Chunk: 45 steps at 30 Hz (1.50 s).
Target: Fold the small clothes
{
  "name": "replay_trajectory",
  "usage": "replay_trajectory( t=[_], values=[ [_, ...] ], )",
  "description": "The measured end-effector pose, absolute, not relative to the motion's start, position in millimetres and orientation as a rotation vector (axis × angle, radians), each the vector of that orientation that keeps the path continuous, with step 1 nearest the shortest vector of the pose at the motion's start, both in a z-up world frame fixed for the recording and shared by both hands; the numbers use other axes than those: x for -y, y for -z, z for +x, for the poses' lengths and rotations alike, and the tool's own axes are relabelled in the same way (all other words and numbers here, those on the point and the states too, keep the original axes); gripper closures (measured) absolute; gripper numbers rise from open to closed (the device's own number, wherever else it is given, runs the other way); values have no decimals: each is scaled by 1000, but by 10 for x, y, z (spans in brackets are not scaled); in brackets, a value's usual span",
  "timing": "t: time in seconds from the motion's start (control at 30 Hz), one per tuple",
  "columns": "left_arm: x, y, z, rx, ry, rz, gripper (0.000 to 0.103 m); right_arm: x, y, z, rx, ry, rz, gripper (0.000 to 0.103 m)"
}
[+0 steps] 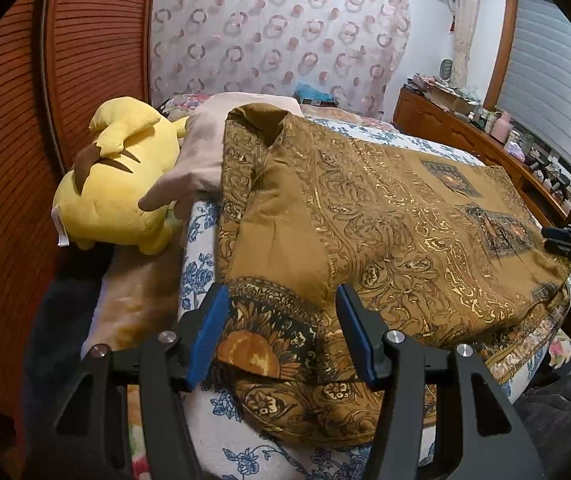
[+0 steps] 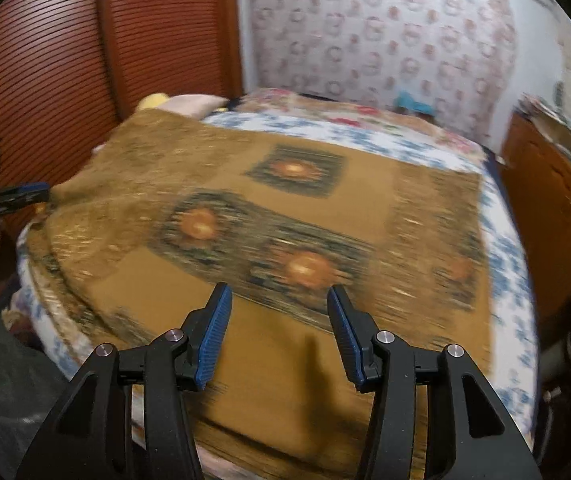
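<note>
Nearest to us, the left gripper [image 1: 283,332] hangs with its blue pads parted, the short sleeve of a brown, gold-printed shirt [image 1: 385,216] lying between them but unpinched. In the right wrist view, the right gripper [image 2: 277,334] is likewise released, its jaws apart and empty above the plain brown lower part of the garment; that picture is smeared with motion.

The shirt lies spread across a blue-flowered white bedcover [image 1: 199,240], collar toward the far left, hem toward the right bed edge, one side already turned inward along its length. Just past the collar lie a beige pillow [image 1: 205,148] and a yellow plush toy [image 1: 113,176]. Farther off stand a slatted wooden wardrobe [image 1: 85,60], a ring-patterned curtain [image 1: 277,28] and a cluttered wooden dresser [image 1: 465,128].

We judge the risks as these: with neither gripper holding, the folded layer could slide open on the slick fabric; a pinch might also catch the bedcover beneath; and the near sleeve hangs over the bed edge, so a tug could drag the shirt off.
</note>
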<state>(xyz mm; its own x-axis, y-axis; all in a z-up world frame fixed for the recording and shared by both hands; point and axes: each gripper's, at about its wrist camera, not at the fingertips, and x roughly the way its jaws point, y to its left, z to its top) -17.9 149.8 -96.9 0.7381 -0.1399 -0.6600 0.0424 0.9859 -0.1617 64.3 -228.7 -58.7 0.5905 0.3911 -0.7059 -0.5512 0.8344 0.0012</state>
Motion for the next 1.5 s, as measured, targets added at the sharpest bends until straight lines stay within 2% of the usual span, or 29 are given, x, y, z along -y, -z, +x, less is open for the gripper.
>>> replay_trajectory(
  t=[0.07, 0.37, 0.93, 1.13, 1.2, 1.3, 1.33, 1.37, 1.4, 1.5],
  values=[
    [-1494, 977, -186, -734, 101, -142, 48, 2040, 596, 614, -760, -616, -248, 53],
    [-1512, 987, -218, -737, 100, -139, 48, 1079, 621, 387, -772, -917, -326, 88],
    [-1535, 1038, -219, -748, 96, -152, 48, 580, 883, 220, -858, -1038, -446, 90],
    [-1546, 1051, -222, -751, 94, -156, 48, 531, 1021, 307, -879, -1022, -500, 81],
    [-1552, 1065, -223, -754, 93, -160, 48, 505, 1042, 288, -874, -1030, -516, 72],
    [-1563, 1080, -221, -758, 90, -167, 48, 472, 1053, 262, -860, -1033, -537, 72],
    [-1563, 1082, -222, -759, 89, -169, 48, 465, 1058, 263, -857, -1032, -544, 74],
    [-1564, 1080, -221, -759, 89, -169, 48, 465, 1055, 260, -851, -1025, -551, 95],
    [-1564, 1075, -225, -758, 90, -168, 48, 465, 1054, 267, -848, -1019, -556, 99],
    [-1586, 1063, -222, -753, 86, -169, 48, 497, 1002, 264, -852, -1044, -531, 101]
  ],
)
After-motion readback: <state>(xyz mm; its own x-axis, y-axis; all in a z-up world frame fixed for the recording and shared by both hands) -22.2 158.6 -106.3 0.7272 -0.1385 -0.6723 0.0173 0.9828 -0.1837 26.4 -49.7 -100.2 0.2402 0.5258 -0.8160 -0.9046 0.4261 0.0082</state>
